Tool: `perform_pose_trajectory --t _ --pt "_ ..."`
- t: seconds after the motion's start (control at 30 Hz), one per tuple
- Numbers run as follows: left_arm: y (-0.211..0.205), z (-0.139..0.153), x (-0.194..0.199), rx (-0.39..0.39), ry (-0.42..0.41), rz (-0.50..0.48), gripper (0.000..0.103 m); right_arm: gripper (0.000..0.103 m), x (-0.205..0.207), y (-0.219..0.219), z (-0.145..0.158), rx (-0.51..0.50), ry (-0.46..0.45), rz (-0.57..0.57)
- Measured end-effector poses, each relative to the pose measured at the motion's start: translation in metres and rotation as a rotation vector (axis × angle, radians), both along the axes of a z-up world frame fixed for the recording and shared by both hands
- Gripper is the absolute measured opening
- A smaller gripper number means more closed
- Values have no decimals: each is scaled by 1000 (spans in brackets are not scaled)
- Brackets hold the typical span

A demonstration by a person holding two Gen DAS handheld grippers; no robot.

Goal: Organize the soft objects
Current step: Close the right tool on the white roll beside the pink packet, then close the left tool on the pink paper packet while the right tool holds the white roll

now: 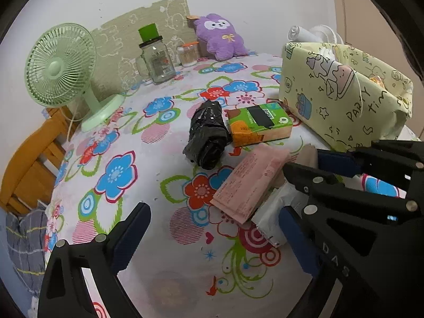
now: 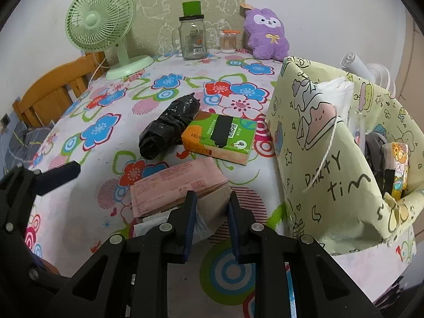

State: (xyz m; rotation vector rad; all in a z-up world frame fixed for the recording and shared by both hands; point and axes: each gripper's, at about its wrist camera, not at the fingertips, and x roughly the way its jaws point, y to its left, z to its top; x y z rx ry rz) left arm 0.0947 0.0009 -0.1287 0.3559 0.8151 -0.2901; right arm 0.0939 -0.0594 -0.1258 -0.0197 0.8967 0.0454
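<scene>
A pink tissue pack [image 2: 172, 185] lies on the flowered tablecloth [image 2: 111, 100], overlapping a white plastic pack [image 1: 275, 212]. My right gripper [image 2: 212, 206] is shut on the pink pack's beige near end. In the left wrist view the right gripper [image 1: 304, 159] reaches in from the right, clamped on that same end. My left gripper [image 1: 212, 233] stands open just left of the packs, nothing between its fingers. A black rolled plastic bag [image 2: 169, 129] and a green-orange tissue box [image 2: 220, 137] lie further back. A pale yellow fabric bag [image 2: 331, 159] with cartoon print stands at right, several packs inside.
A green desk fan [image 1: 61, 66], a glass jar [image 1: 157, 58], a small swab jar [image 1: 188, 55] and a purple plush [image 1: 221, 37] line the back by the wall. A wooden chair [image 1: 29, 159] stands past the table's left edge.
</scene>
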Motion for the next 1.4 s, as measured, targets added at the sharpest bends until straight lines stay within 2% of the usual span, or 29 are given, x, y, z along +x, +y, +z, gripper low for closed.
perform_pose_trajectory --t 0.23,0.4,0.6,0.77,1.13,1.4 --pt "2 -1 -3 -5 7 -5 99 25 -1 2 0 -6 13 24" --pt "7 1 -5 -8 0 33 99 25 -7 -1 2 4 10 21" --pt "5 3 -10 19 -23 45 98 25 -16 -2 7 2 -1 28" --pt "5 2 -7 42 -30 54 94 25 -20 -3 7 5 5 37" --pt "-14 -7 12 86 -28 -29 91 25 -8 -5 4 24 22 19" --pt "-21 -13 27 64 19 -100 85 25 3 -9 -1 43 46 -12"
